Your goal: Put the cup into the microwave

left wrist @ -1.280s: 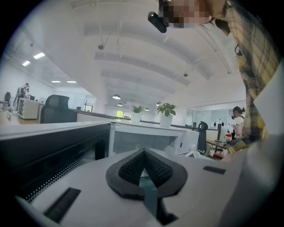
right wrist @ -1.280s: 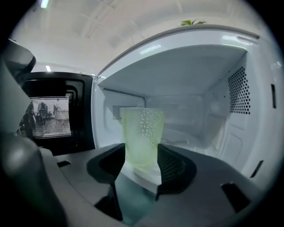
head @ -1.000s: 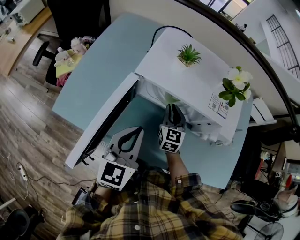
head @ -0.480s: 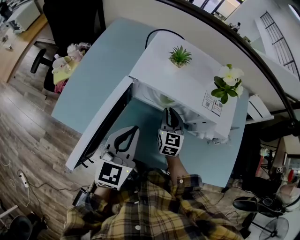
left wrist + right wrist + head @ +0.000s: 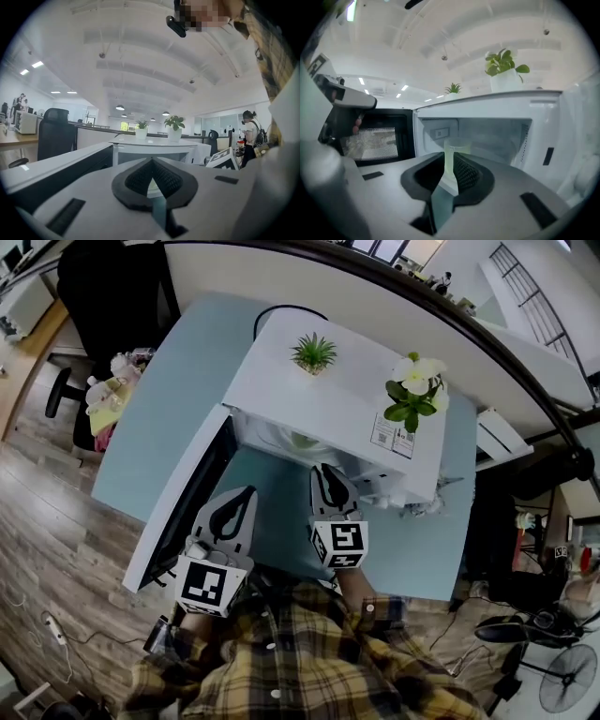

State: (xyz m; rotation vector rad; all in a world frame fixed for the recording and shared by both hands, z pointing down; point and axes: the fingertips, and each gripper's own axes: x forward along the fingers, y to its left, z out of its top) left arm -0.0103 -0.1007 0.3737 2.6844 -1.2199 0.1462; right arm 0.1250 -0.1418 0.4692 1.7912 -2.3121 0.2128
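Two grippers are held out over the pale blue worktop (image 5: 155, 418), in front of a white microwave (image 5: 328, 404) whose door (image 5: 176, 507) hangs open at the left. Just beside that door is the left gripper (image 5: 247, 493), its jaws closed tip to tip with nothing between them. To its right, the right gripper (image 5: 323, 472) points into the open cavity. Its jaws stand a narrow slit apart and grip nothing. Through that slit, and just above the tips, shows the pale green cup (image 5: 457, 146), standing upright inside the microwave a little beyond the jaws. On the microwave's roof sit a small spiky plant (image 5: 314, 352) and, further right, a white-flowered plant (image 5: 412, 390). Plaid sleeves (image 5: 375, 607) lead back from the grippers toward the person holding them.
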